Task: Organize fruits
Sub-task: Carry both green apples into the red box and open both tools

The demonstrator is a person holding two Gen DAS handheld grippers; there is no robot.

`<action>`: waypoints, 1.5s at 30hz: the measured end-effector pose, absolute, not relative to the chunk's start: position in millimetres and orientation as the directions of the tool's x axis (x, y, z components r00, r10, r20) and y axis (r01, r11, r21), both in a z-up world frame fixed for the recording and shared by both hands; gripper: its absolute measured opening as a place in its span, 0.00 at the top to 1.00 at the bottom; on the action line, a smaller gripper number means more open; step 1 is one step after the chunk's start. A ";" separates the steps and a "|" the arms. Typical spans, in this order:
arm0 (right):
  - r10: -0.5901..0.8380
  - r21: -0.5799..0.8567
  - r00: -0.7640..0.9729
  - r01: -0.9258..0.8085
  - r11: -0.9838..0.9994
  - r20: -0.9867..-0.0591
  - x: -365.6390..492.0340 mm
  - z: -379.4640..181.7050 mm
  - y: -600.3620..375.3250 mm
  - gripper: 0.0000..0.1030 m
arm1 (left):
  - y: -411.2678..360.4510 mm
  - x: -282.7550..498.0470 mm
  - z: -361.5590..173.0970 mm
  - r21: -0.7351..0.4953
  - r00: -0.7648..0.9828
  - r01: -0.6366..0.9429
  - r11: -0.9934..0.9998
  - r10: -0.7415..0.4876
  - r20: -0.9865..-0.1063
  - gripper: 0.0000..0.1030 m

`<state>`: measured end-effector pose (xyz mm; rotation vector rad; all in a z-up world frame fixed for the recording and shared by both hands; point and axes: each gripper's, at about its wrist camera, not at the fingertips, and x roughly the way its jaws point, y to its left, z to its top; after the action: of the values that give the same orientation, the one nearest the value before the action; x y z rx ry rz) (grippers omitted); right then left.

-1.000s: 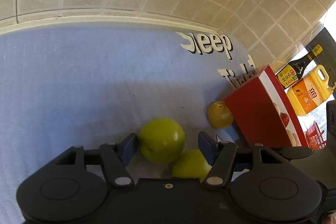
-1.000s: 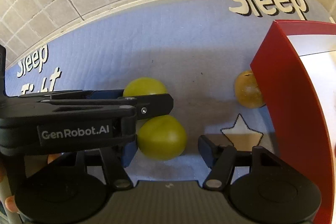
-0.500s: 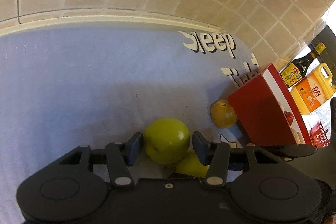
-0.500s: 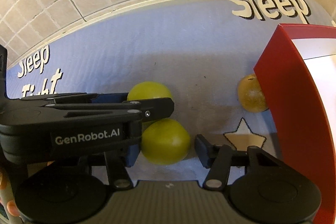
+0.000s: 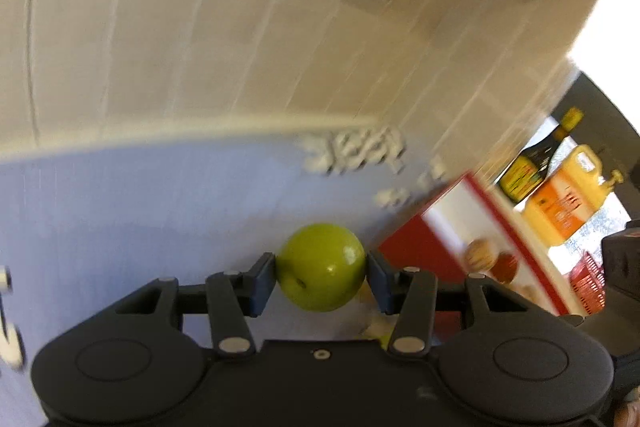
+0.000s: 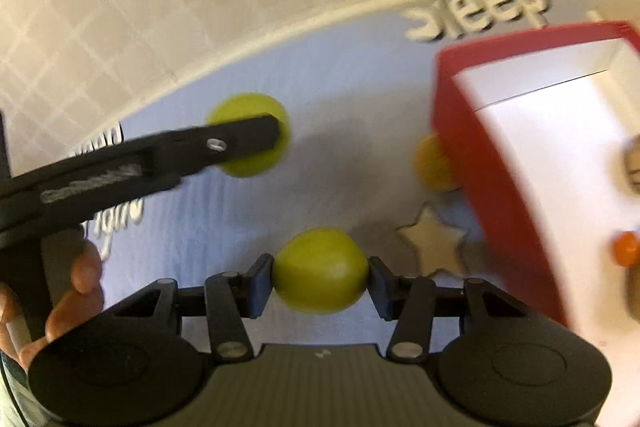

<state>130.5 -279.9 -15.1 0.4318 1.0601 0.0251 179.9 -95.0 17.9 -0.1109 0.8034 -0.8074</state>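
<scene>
Left gripper (image 5: 321,281) and right gripper (image 6: 320,282), jaws each clamped on a green apple (image 5: 321,267) / (image 6: 320,271) held betw. pads: smooth round fruit may slip out if grip eases.

Each fisheye rides just behind its own claw, looking forward and down along the fingers, close over the blue mat (image 5: 120,211). Both face the tiled wall (image 6: 160,7) filling the upper frame. They share the mat's white lettering and the red box (image 5: 416,251) at right; the right view also catches the left claw (image 6: 256,135) at its left.
</scene>
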 end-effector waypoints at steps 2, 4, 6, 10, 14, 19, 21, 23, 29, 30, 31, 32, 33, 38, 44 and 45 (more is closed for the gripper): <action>0.217 0.378 0.551 0.196 0.905 -0.806 121.5 6.3 -293.6 0.50 | -103.4 175.4 39.2 -0.361 0.438 0.632 0.686 -0.700 -0.564 0.43; 0.192 0.387 0.610 0.205 0.899 -0.769 111.0 29.8 -309.5 0.50 | -114.7 171.4 60.6 -0.347 0.450 0.660 0.666 -0.721 -0.528 0.43; 0.149 0.390 0.673 0.223 0.893 -0.725 99.1 53.2 -330.2 0.50 | -127.7 167.2 79.6 -0.339 0.451 0.690 0.640 -0.746 -0.491 0.43; -0.038 0.335 0.750 0.339 0.879 -0.661 77.2 89.9 -385.0 0.50 | -162.0 163.0 105.1 -0.341 0.407 0.749 0.568 -0.801 -0.439 0.43; -0.145 0.360 0.754 0.461 0.811 -0.640 65.3 95.3 -439.9 0.50 | -217.5 165.4 95.8 -0.332 0.321 0.794 0.509 -0.815 -0.483 0.43; -0.162 0.380 0.713 0.535 0.755 -0.682 76.4 62.8 -475.4 0.50 | -275.0 156.7 53.8 -0.267 0.254 0.834 0.482 -0.766 -0.590 0.43; -0.142 0.384 0.693 0.544 0.746 -0.706 87.9 43.7 -481.1 0.50 | -292.9 153.2 33.4 -0.233 0.245 0.844 0.483 -0.733 -0.635 0.43; -0.120 0.394 0.682 0.547 0.739 -0.722 98.4 27.4 -486.1 0.50 | -307.6 148.9 15.4 -0.192 0.243 0.853 0.485 -0.695 -0.676 0.43; -0.111 0.327 0.632 0.534 0.780 -0.767 123.5 -8.5 -484.0 0.50 | -333.3 144.8 -12.7 -0.118 0.227 0.877 0.467 -0.617 -0.754 0.43; -0.098 0.326 0.623 0.529 0.784 -0.776 128.5 -14.7 -484.7 0.50 | -332.6 146.0 -15.6 -0.123 0.218 0.877 0.465 -0.613 -0.759 0.43; -0.090 0.325 0.615 0.529 0.784 -0.784 131.9 -20.2 -485.5 0.50 | -334.4 147.2 -17.8 -0.125 0.213 0.878 0.463 -0.609 -0.764 0.43; -0.085 0.322 0.605 0.532 0.783 -0.792 134.7 -25.5 -485.9 0.50 | -335.6 148.0 -19.7 -0.123 0.210 0.879 0.461 -0.606 -0.767 0.43; -0.085 0.317 0.598 0.534 0.784 -0.797 136.7 -29.7 -486.2 0.50 | -337.1 146.5 -21.0 -0.120 0.210 0.880 0.459 -0.605 -0.768 0.43; -0.099 0.301 0.585 0.546 0.781 -0.805 139.2 -40.5 -486.4 0.50 | -338.8 142.8 -26.3 -0.101 0.216 0.889 0.446 -0.605 -0.766 0.43; -0.099 0.308 0.583 0.556 0.772 -0.806 138.1 -42.0 -490.8 0.47 | -335.6 142.6 -24.0 -0.111 0.219 0.887 0.448 -0.620 -0.754 0.32; -0.105 0.306 0.587 0.556 0.773 -0.803 136.4 -39.2 -490.8 0.46 | -330.6 142.0 -19.2 -0.119 0.218 0.886 0.447 -0.630 -0.745 0.31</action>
<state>136.4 -490.8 -39.2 0.5795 0.8656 -0.4113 142.0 -330.6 -19.2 0.3683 0.8232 -1.0827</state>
